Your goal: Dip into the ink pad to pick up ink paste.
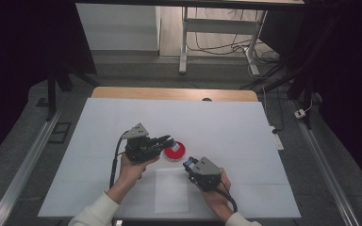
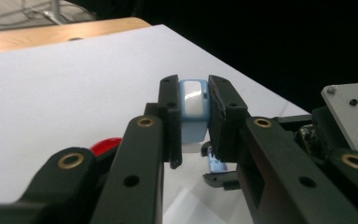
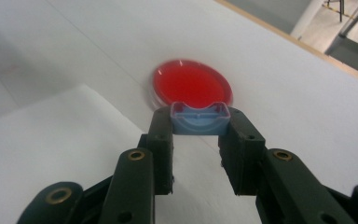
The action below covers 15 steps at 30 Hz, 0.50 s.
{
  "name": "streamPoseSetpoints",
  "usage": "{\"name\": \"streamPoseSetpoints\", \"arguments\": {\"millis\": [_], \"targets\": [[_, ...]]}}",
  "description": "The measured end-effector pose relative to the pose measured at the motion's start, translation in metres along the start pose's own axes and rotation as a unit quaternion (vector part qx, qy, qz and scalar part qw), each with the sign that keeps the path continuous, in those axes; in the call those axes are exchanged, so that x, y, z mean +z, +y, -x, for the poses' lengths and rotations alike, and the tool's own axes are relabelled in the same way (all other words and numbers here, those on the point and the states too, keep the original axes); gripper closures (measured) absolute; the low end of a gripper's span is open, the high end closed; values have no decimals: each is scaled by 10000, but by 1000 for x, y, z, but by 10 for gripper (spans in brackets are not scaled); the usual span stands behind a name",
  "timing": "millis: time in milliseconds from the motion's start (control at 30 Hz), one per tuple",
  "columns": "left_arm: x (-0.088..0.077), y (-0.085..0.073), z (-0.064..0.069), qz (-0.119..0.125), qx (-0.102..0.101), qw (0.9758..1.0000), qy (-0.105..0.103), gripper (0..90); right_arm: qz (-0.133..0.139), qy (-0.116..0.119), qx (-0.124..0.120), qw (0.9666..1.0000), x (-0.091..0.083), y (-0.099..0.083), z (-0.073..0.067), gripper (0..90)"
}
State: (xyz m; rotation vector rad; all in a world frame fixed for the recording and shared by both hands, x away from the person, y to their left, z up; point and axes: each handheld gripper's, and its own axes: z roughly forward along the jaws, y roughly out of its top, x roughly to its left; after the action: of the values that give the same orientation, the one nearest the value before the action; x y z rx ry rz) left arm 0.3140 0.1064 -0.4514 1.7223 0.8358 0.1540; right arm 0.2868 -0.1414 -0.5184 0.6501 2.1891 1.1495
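Note:
My left gripper (image 1: 168, 140) is shut on a small light blue piece with a white face (image 2: 193, 105), held upright between its jaws a little above the table. My right gripper (image 1: 189, 163) is shut on a small light blue open box (image 3: 199, 119), gripped by its two sides. A red round disc (image 1: 174, 151) lies flat on the white table, just beyond the right gripper's fingertips (image 3: 191, 84) and under the left gripper's tips. In the left gripper view the disc's edge (image 2: 105, 145) peeks out behind the left jaw, and the right gripper (image 2: 220, 173) shows lower right.
A white sheet of paper (image 1: 171, 190) lies near the table's front edge between the two hands. The white table top (image 1: 226, 122) stretches back to a wooden strip (image 1: 169, 93). Beyond it are desk legs and cables on the floor.

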Motion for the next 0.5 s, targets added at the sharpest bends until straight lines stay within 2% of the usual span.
{"name": "streamPoseSetpoints", "arguments": {"millis": [133,500], "targets": [[1,0,1,-75,56,9999,-82,758,6,117,95,9999,-3,-2,6,656],[9,-3,2,-331,44,9991,-247,757,-1,109,214,9997,-7,-10,19,654]]}}
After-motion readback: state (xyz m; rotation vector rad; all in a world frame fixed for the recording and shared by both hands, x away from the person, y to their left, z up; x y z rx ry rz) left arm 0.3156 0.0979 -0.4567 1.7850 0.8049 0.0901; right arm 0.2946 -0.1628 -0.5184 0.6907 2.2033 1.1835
